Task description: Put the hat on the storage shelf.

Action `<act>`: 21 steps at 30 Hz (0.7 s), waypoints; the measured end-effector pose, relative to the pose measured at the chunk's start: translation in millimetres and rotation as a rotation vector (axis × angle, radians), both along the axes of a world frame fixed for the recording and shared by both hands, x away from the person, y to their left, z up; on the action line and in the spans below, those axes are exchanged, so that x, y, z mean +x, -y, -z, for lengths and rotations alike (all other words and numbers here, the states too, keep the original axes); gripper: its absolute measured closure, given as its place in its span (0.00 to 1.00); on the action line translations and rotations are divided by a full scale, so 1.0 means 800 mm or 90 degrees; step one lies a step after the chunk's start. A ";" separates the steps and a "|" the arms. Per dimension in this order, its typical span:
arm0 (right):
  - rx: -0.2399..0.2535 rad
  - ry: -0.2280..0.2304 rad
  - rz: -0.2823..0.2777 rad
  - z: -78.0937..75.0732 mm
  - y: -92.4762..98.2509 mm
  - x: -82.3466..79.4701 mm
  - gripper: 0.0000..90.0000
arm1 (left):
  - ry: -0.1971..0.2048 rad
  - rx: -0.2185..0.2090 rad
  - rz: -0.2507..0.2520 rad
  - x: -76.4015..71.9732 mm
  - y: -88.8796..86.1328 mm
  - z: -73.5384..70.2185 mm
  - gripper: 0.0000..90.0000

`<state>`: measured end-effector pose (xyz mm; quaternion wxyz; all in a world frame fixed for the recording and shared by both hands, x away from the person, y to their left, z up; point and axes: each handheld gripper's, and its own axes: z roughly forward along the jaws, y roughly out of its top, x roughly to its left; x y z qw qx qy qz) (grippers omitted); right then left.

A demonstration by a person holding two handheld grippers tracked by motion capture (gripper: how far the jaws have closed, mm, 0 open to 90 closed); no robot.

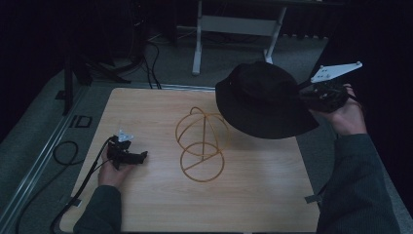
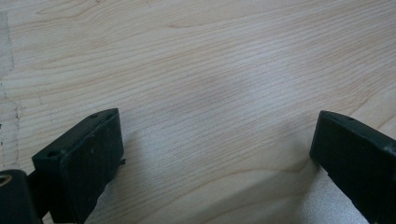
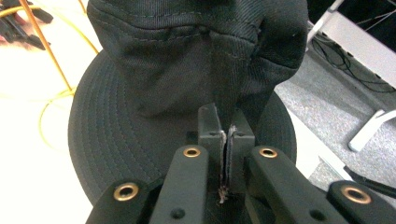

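High view, left to right: left gripper [image 1: 127,152] resting low on the table [image 1: 160,204], jaws spread wide with bare wood between them in the left gripper view. Ahead of those jaws, wire hat stand [image 1: 201,145], gold, empty. Further right, black bucket hat [image 1: 263,100] held up in the air, brim pinched between the pressed-together jaws of the right gripper [image 1: 311,95]. Step in hand, by the look of it: carrying the hat toward the stand. Next: crown centred over the wire dome, then lowered. Far brim hidden behind the crown in the right gripper view; room beyond too dark to read.
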<state>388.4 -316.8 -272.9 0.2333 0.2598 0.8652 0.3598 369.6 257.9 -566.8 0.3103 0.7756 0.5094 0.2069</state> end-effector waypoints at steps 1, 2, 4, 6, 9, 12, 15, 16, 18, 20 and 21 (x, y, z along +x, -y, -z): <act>0.000 0.000 0.000 0.000 0.000 0.000 0.98 | -0.001 0.001 0.001 0.000 0.000 0.000 0.03; 0.006 0.003 -0.001 -0.002 0.001 -0.002 0.98 | -0.001 0.001 0.001 0.000 0.000 0.000 0.03; 0.008 0.003 -0.001 -0.003 0.001 -0.002 0.98 | -0.001 0.001 0.001 0.000 0.000 0.000 0.03; 0.012 0.007 -0.006 -0.005 0.001 -0.004 0.98 | 0.000 0.001 0.001 0.000 0.000 0.000 0.03; 0.022 0.008 -0.009 -0.007 0.002 -0.005 0.98 | 0.000 0.000 0.000 0.000 0.000 0.000 0.03; 0.029 0.011 -0.016 -0.009 0.003 -0.007 0.98 | 0.001 -0.001 -0.001 0.000 0.000 0.000 0.03; 0.033 0.012 -0.021 -0.011 0.002 -0.008 0.98 | 0.000 0.000 -0.001 0.000 0.000 0.000 0.03; 0.036 0.014 -0.023 -0.012 0.002 -0.009 0.98 | 0.001 0.000 -0.001 0.000 0.000 0.000 0.03; 0.041 0.016 -0.028 -0.013 0.002 -0.009 0.98 | 0.000 -0.001 -0.001 0.000 0.000 0.000 0.03; 0.043 0.016 -0.029 -0.014 0.001 -0.010 0.98 | 0.001 -0.001 -0.001 0.000 0.000 0.000 0.03; 0.047 0.016 -0.033 -0.014 0.002 -0.010 0.98 | 0.001 -0.001 -0.001 0.000 0.000 0.000 0.03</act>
